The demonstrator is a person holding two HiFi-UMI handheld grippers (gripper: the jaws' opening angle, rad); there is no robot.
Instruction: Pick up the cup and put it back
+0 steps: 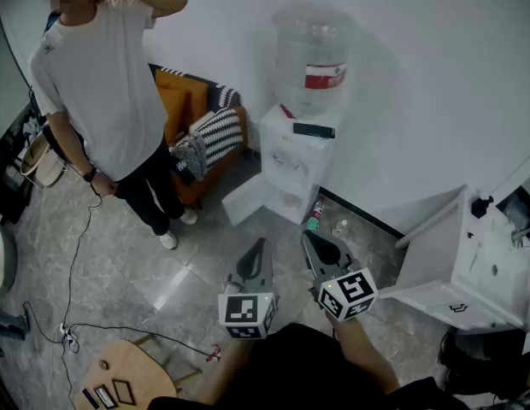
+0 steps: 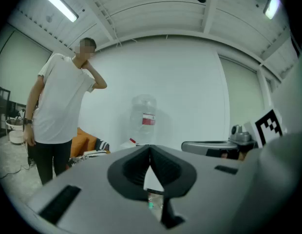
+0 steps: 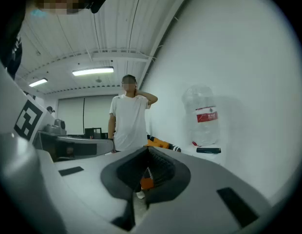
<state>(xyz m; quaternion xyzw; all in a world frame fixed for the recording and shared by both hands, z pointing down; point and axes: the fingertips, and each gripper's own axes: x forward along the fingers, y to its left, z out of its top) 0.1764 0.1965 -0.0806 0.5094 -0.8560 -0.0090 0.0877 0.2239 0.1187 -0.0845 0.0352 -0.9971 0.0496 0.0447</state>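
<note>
Currently no cup can be made out in any view, so log its position as not found. You hold both tools low in front of you, side by side, noses pointing toward the water dispenser [image 1: 292, 156] that stands against the white wall. The left gripper [image 1: 260, 244] has its fingers pressed together at the tips with nothing between them; its own view shows the two dark pads meeting along one line. The right gripper [image 1: 307, 237] is likewise fully closed and empty, and it rides just beside the left one, on the side nearer the dispenser's foot. On the dispenser's top, below the big clear jug [image 1: 309, 58], lies a flat black thing [image 1: 314, 130]; on the floor at the dispenser's foot stands a small bottle [image 1: 315, 215], with a paler item beside it too small to identify. Neither reads as a cup. A person in a white shirt [image 1: 103, 84] stands well to the left of the dispenser, and an open white cabinet [image 1: 470, 263] sits to its right. Judgement: the task has not started. If the cup is near the dispenser, it lies ahead of both sets of fingers, the right hand slightly closer. You would need to spread the fingers before any approach, and the cup's axis cannot yet be stated.
</note>
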